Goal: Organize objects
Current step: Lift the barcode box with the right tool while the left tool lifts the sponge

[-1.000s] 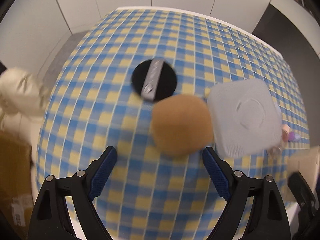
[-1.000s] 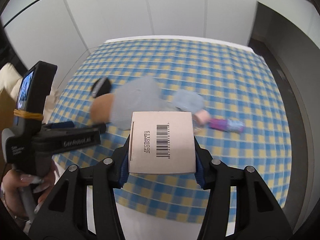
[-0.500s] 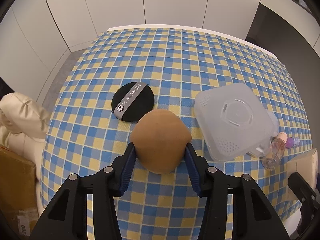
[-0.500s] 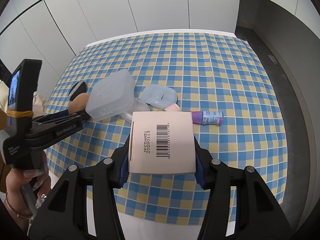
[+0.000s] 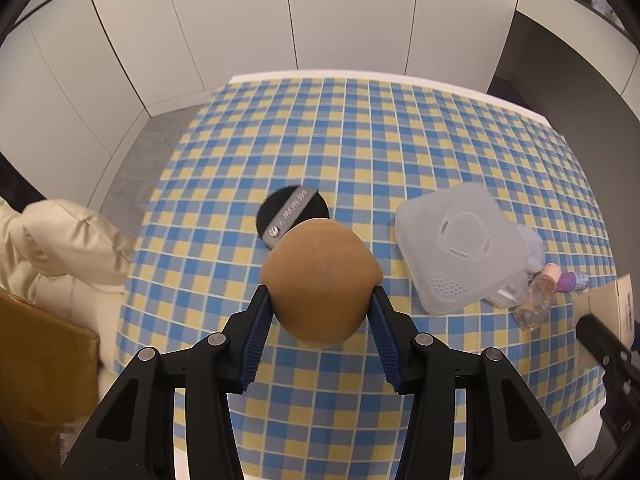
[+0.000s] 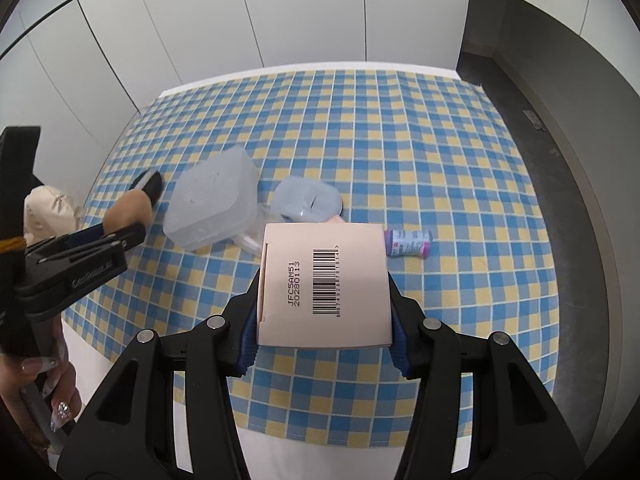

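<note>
My left gripper point(image 5: 320, 312) is shut on a tan makeup sponge point(image 5: 320, 280), held above the checked tablecloth point(image 5: 360, 140). Behind the sponge a black round puff point(image 5: 294, 210) with a grey band lies flat. A frosted plastic container point(image 5: 460, 248) sits to the right, with a small clear bottle point(image 5: 536, 296) and a purple tube point(image 5: 574, 280) beside it. My right gripper point(image 6: 322, 292) is shut on a pale pink box point(image 6: 324, 284) with a barcode, held over the cloth. From the right wrist the left gripper point(image 6: 124, 228) with the sponge point(image 6: 128, 208) shows at the left.
A frosted container point(image 6: 212, 204), a smaller pale blue lid point(image 6: 308, 200) and a purple tube point(image 6: 408, 242) lie mid-table. A cream cushion point(image 5: 68, 248) and a brown carton point(image 5: 40, 380) stand left of the table. White wall panels run behind; a grey floor lies to the right.
The left jaws closed on the tan sponge and lifted it off the cloth. The right gripper keeps the pink box and has shifted slightly.
</note>
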`<state>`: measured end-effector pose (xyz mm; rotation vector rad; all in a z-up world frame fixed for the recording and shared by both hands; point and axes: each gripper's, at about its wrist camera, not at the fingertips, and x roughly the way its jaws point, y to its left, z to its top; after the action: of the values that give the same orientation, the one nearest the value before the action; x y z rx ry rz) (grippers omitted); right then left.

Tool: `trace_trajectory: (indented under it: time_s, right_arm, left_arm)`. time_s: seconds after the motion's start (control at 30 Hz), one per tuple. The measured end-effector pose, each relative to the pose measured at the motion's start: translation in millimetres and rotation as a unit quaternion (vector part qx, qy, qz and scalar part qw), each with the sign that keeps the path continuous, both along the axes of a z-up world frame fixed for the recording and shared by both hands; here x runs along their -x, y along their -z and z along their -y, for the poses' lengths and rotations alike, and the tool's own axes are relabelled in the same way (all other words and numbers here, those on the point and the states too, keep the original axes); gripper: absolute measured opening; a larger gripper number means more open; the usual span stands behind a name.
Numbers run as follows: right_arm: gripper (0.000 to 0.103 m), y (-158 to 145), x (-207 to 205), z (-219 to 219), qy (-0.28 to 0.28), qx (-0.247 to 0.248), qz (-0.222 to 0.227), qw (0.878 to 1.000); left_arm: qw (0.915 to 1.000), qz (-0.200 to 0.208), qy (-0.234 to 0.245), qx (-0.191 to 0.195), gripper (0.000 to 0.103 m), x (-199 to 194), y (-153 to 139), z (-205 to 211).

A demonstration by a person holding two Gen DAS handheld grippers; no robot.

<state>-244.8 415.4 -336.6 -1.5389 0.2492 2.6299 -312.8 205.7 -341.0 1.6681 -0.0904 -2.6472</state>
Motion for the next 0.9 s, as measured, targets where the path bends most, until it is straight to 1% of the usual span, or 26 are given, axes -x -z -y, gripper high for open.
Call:
trace_trajectory:
  time_s: [0.3, 0.37, 0.47, 0.57, 0.7, 0.8, 0.9]
  right_arm:
    - [0.054, -31.4, 6.4, -4.8, 0.013, -0.02, -0.001, 1.0]
    - [0.054, -42.4, 6.6, -6.6, 0.015, -0.017, -0.003, 1.0]
    - [0.054, -59.7, 7.2, -6.9, 0.016, -0.027, -0.005, 0.999]
    - [0.054, -82.1, 6.3, -7.9, 0.019, -0.036, -0.01, 0.999]
    - [0.054, -121.4, -0.2, -12.3, 0.024, -0.037, -0.029, 0.999]
    - [0.054, -145.6, -2.6, -14.5, 0.028, -0.039, -0.037, 0.998]
    - [0.054, -171.5, -5.0, -16.6, 0.032, -0.044, -0.045, 0.997]
  left_arm:
    - [0.9997, -0.023, 0.001, -0.005, 0.049, -5.8, -50.6, -0.6]
    - [0.9994, -0.033, 0.004, -0.002, 0.049, -6.4, -63.2, -0.6]
    - [0.9991, -0.043, 0.006, 0.003, 0.049, -8.3, -82.5, 0.0]
    - [0.9993, -0.038, 0.004, -0.002, 0.049, -9.5, -100.8, 3.0]
    - [0.9986, -0.053, 0.003, 0.005, 0.049, -14.4, -133.8, 5.8]
    - [0.9978, -0.066, -0.001, -0.001, 0.049, -18.9, -162.9, 9.4]
    - [0.9972, -0.074, -0.007, -0.002, 0.049, -22.6, -185.2, 12.5]
